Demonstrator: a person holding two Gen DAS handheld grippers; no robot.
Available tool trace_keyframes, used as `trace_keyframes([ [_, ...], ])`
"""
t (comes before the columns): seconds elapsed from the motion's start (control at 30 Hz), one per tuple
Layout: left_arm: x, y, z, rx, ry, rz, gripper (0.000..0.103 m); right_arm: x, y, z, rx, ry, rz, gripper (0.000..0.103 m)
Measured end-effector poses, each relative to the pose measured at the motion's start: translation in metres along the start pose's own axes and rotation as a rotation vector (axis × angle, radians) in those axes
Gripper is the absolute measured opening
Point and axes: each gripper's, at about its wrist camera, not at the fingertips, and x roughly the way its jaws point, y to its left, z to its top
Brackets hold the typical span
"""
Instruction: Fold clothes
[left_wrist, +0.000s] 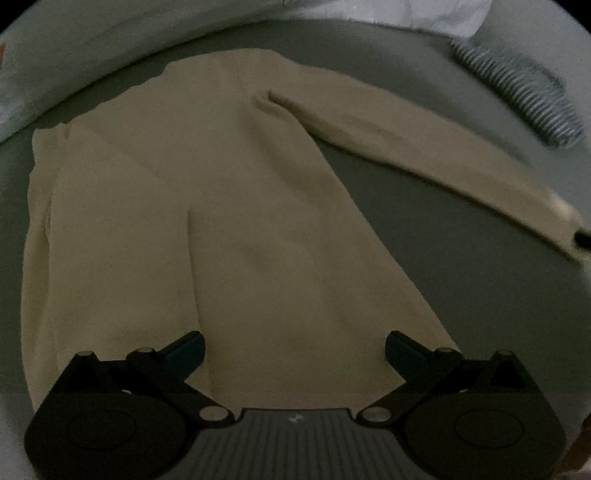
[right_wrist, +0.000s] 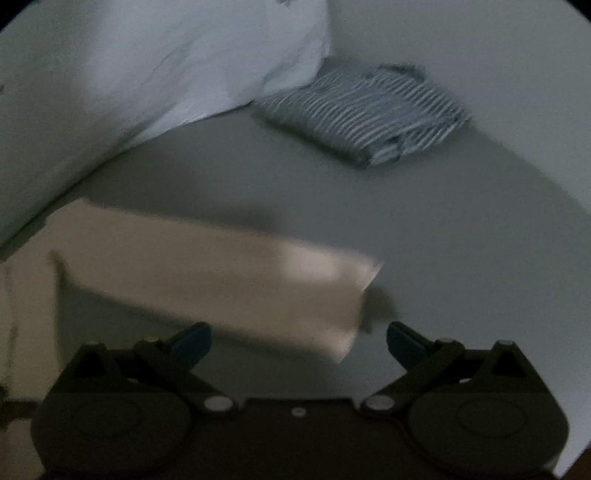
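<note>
Soft cream sweater (left_wrist: 207, 206) lying flat on the gray bed (left_wrist: 424, 221), one long sleeve (right_wrist: 221, 280) sticking out sideways. Best to pinch that sleeve by its cuff, lift gently, lay across the body. Left gripper (left_wrist: 295, 350) and right gripper (right_wrist: 299, 341) both wide apart, holding nothing. Folded stripy cloth (right_wrist: 365, 114) nearby.

I note both views dim and grainy, fisheye corners black, edges bowed, right view motion-blurred, bright patch on beige sleeve (right_wrist: 314, 267), soft shadow beside its cuff.
</note>
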Motion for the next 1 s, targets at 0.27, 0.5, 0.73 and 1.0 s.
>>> trace_keyframes([
  [0.27,0.013,-0.013,0.033,-0.025,0.118,0.008,0.103,0.032,0.002,0.016,-0.047,0.037,-0.007,0.073],
  [0.5,-0.005,-0.015,0.06,-0.183,0.081,-0.209,0.1,0.025,0.031,0.023,-0.181,-0.046,0.093,0.005],
  [0.73,-0.015,-0.019,0.097,-0.271,0.009,-0.5,0.099,0.0,0.086,0.015,-0.389,-0.087,0.386,0.005],
  [1.0,0.016,-0.018,0.098,-0.306,0.147,-0.496,0.08,-0.023,0.127,-0.012,-0.603,-0.115,0.527,0.005],
])
